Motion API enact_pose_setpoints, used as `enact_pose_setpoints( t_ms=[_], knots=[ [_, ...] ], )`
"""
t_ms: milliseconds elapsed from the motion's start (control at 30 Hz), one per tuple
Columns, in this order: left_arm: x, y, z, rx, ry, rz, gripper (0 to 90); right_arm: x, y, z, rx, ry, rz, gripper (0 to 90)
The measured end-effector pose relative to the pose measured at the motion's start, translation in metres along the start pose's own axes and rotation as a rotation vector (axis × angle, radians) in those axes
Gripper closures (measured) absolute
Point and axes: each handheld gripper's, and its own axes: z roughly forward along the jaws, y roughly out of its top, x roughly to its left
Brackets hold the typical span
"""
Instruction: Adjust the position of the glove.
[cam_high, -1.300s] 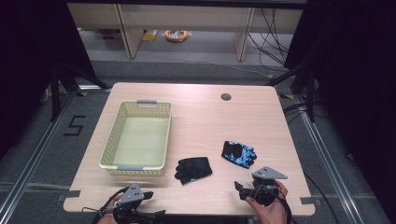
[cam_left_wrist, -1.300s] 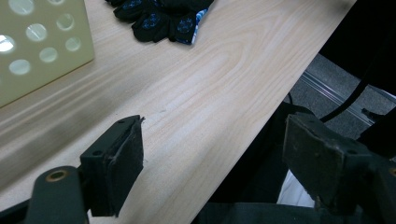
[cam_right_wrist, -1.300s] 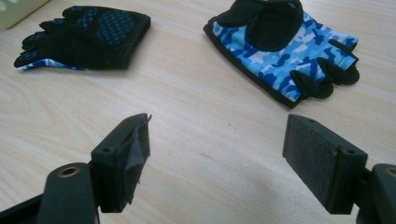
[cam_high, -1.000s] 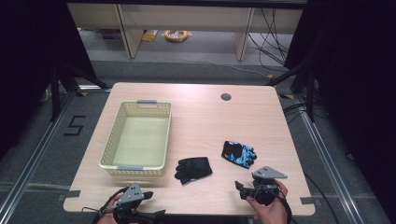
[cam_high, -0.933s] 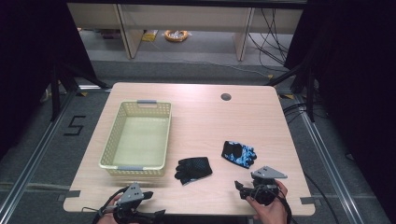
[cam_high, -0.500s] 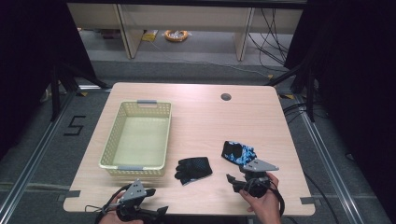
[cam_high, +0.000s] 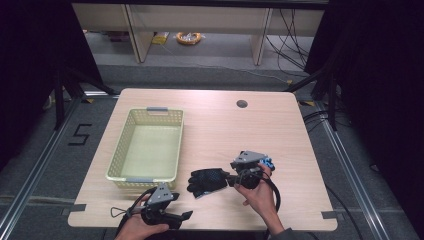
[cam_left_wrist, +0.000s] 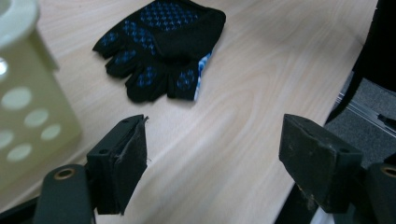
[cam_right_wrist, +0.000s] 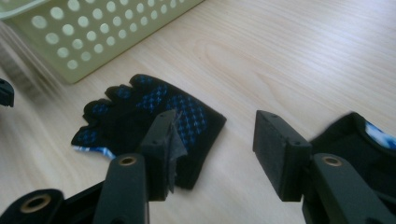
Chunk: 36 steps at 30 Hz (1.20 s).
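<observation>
Here the right gripper sits at the wrist end of a black glove that lies flat on the wooden table, between the yellow basket and a second, blue-patterned glove that peeks out just behind the gripper's grey plate. In the right gripper view its jaws have just been closing, yet they stand partly apart, one pad over the edge of the black glove and the other over bare wood, with nothing pinched between them; the second glove lies just beside the right-hand jaw. The left gripper hovers at the near edge of the table, a little in front of the basket's near corner, held in the person's left hand. In the left gripper view its jaws are spread wide over bare wood, with the black glove lying farther ahead, palm side up with blue dots showing, and the basket's wall close at the left.
</observation>
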Motion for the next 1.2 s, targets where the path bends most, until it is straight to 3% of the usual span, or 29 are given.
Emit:
enact_pose_setpoints(
  t_ms=[133, 200, 267, 300, 400, 433, 467, 533, 567, 600, 667, 700, 733, 800, 867, 933, 967, 1000, 1100, 1200],
  knots=[
    [-0.001, 0.009, 0.011, 0.008, 0.001, 0.003, 23.9, -0.004, 0.007, 0.011, 0.015, 0.02, -0.009, 54.0],
    [-0.001, 0.013, 0.019, 0.025, 0.009, 0.002, 24.9, -0.005, 0.01, 0.021, 0.047, 0.024, 0.001, 55.3],
    [0.0, 0.015, 0.02, 0.035, 0.009, 0.019, 25.2, -0.005, 0.011, 0.024, 0.041, 0.029, 0.019, 55.5],
    [-0.001, 0.016, 0.022, 0.042, 0.005, 0.006, 25.4, -0.007, 0.011, 0.027, 0.046, 0.027, 0.001, 55.8],
    [0.001, 0.019, 0.027, 0.046, 0.018, 0.027, 26.4, -0.01, 0.012, 0.034, 0.074, 0.025, -0.006, 56.1],
    [-0.001, 0.019, 0.03, 0.022, 0.012, 0.007, 28.4, -0.011, 0.012, 0.037, 0.077, 0.026, 0.001, 56.2],
    [0.0, 0.02, 0.031, 0.048, 0.024, 0.028, 28.4, -0.011, 0.012, 0.037, 0.077, 0.026, 0.001, 56.2],
    [0.0, 0.021, 0.034, 0.056, 0.01, 0.017, 31.6, -0.012, 0.013, 0.039, 0.085, 0.03, 0.021, 56.9],
    [0.0, 0.022, 0.037, 0.05, 0.007, 0.013, 34.5, -0.013, 0.012, 0.043, 0.064, 0.023, 0.015, 57.1],
    [0.002, 0.023, 0.038, 0.059, 0.007, 0.033, 35.7, -0.013, 0.013, 0.043, 0.074, 0.035, 0.032, 57.1],
    [0.003, 0.024, 0.041, 0.063, 0.018, 0.031, 37.4, -0.014, 0.013, 0.046, 0.081, 0.04, 0.038, 57.4],
    [0.003, 0.024, 0.041, 0.069, 0.027, 0.014, 38.4, -0.016, 0.013, 0.046, 0.093, 0.033, 0.009, 57.8],
    [0.004, 0.025, 0.042, 0.068, 0.026, 0.021, 39.3, -0.015, 0.014, 0.047, 0.103, 0.036, 0.029, 58.3],
    [0.004, 0.026, 0.043, 0.074, 0.036, 0.048, 40.4, -0.017, 0.013, 0.05, 0.095, 0.034, 0.014, 58.9],
    [0.004, 0.027, 0.045, 0.076, 0.032, 0.038, 41.9, -0.017, 0.013, 0.052, 0.107, 0.04, 0.015, 59.2],
    [0.005, 0.028, 0.047, 0.096, 0.037, 0.077, 44.3, -0.016, 0.012, 0.054, 0.108, 0.053, 0.048, 59.7],
    [0.004, 0.027, 0.048, 0.089, 0.03, 0.068, 45.4, -0.018, 0.012, 0.054, 0.12, 0.051, 0.027, 60.1],
    [0.004, 0.027, 0.049, 0.109, 0.044, 0.075, 46.7, -0.018, 0.01, 0.055, 0.133, 0.059, 0.05, 60.9],
    [0.004, 0.026, 0.051, 0.118, 0.049, 0.073, 52.3, -0.02, 0.006, 0.059, 0.115, 0.067, 0.045, 63.9],
    [0.005, 0.025, 0.051, 0.122, 0.069, 0.114, 57.6, -0.018, 0.007, 0.058, 0.131, 0.093, 0.074, 67.1]
  ],
)
